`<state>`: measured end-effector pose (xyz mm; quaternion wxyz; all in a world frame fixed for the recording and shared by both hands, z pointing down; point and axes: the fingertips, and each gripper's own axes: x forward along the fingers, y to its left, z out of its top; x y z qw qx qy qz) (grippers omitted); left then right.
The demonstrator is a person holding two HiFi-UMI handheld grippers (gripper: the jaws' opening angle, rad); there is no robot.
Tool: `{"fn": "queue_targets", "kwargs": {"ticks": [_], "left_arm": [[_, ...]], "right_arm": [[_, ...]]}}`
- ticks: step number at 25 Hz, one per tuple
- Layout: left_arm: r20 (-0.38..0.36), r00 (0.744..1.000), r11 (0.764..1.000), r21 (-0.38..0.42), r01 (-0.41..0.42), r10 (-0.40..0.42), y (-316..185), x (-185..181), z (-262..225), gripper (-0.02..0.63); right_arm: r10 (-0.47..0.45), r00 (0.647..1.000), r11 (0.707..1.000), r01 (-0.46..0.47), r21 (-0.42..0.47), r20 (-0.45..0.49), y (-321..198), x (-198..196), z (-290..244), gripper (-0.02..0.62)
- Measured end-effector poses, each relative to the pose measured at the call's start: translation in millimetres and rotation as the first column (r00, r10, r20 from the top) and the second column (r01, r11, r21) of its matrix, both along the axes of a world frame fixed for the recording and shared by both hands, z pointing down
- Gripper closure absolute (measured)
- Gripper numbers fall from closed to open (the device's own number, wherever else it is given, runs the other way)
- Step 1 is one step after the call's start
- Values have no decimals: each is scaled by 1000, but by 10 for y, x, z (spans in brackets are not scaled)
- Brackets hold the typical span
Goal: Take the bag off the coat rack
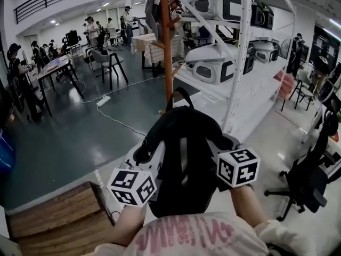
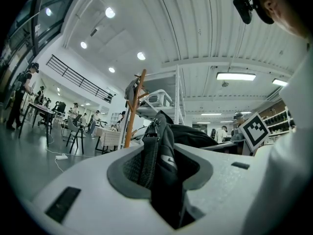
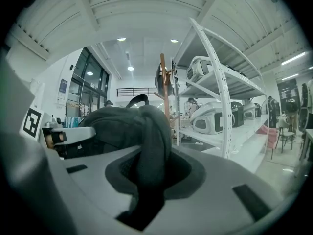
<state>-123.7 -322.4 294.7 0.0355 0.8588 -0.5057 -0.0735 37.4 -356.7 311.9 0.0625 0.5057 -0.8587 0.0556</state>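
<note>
Bag clamped by left gripper and right gripper, both level, side by side.

The person is holding the left forearm and the right forearm out ahead, side by side. The left gripper is pointing level, its jaws clamping a strap and a fold of the black bag. The right gripper is tipping slightly downward, its jaws pinching a thicker fold on the bag's other side. The left marker cube and the right marker cube are sitting just ahead of the wrists.
</note>
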Motion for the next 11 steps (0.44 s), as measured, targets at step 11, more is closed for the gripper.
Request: {"fn": "queue_targets", "kwargs": {"ticks": [11], "left_arm": [[-13,1000,1000,-17,9,-9,-6,97,58,485]], "right_arm": [[-15,1000,1000,15,-18,3,-29,94,75,508]]}}
